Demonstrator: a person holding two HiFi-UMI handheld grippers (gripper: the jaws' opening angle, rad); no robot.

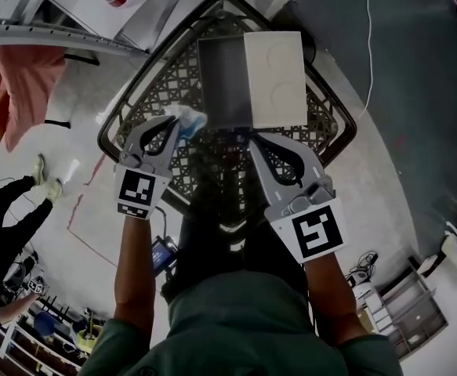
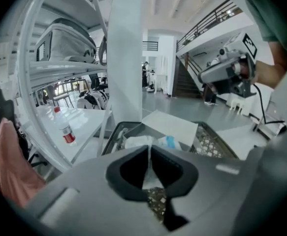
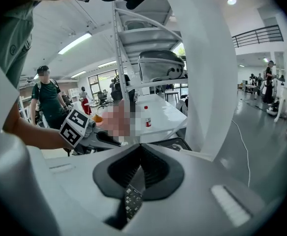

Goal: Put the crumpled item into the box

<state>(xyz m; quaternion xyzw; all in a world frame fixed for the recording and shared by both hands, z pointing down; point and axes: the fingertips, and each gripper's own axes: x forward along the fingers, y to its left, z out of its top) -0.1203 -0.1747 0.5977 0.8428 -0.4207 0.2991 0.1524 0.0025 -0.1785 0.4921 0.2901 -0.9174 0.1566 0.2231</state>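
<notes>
One crumpled item (image 2: 138,142) fold between left gripper (image 2: 149,149) fingers (image 2: 180,167), in its view only.

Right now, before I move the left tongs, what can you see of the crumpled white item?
The crumpled white item with a light blue patch looks like thin, soft paper or film, bunched into irregular folds. The left tongs are closed on it at their tips, most of it bulging beyond them. It is held over the dark lattice tabletop, close to the left wall of the open grey box, not yet inside.
</notes>
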